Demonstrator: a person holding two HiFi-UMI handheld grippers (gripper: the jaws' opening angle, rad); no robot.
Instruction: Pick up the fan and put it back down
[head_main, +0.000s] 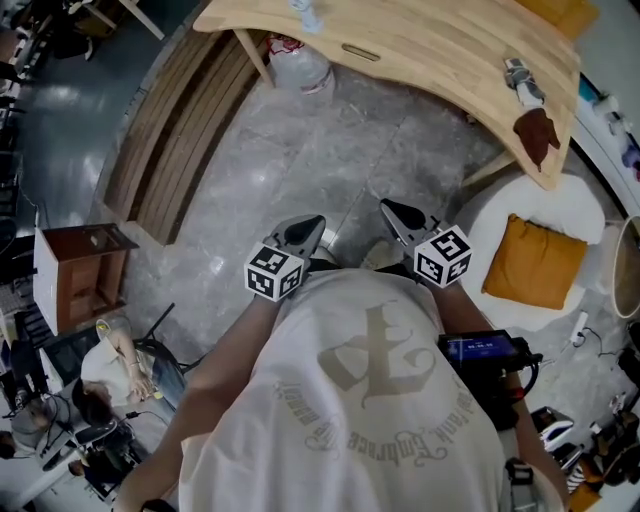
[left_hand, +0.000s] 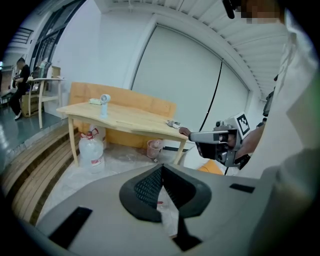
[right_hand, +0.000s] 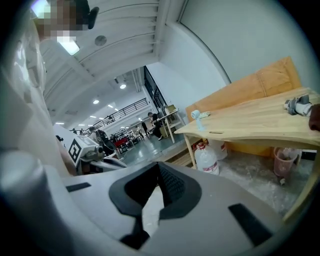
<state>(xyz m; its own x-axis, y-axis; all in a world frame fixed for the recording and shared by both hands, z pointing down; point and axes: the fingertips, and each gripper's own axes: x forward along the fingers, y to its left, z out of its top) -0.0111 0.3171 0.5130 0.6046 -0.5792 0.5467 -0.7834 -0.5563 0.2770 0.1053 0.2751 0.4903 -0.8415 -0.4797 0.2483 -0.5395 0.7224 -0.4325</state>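
The small light-blue fan (head_main: 306, 13) stands on the far part of the wooden table (head_main: 430, 60), well away from both grippers. It also shows in the left gripper view as the fan (left_hand: 104, 101) and in the right gripper view as the fan (right_hand: 196, 116). My left gripper (head_main: 304, 231) is held close to the person's chest, above the floor, with its jaws together and nothing between them. My right gripper (head_main: 398, 213) sits beside it, likewise shut and empty. From its own camera the left gripper (left_hand: 161, 168) points toward the table, as does the right gripper (right_hand: 158, 165).
A water jug (head_main: 298, 65) stands under the table. A brown object (head_main: 537, 133) and a grey-white object (head_main: 520, 78) lie on the table's right end. A white round seat with an orange cushion (head_main: 535, 262) is at right. Wooden steps (head_main: 180, 130) and a cabinet (head_main: 85, 275) are at left.
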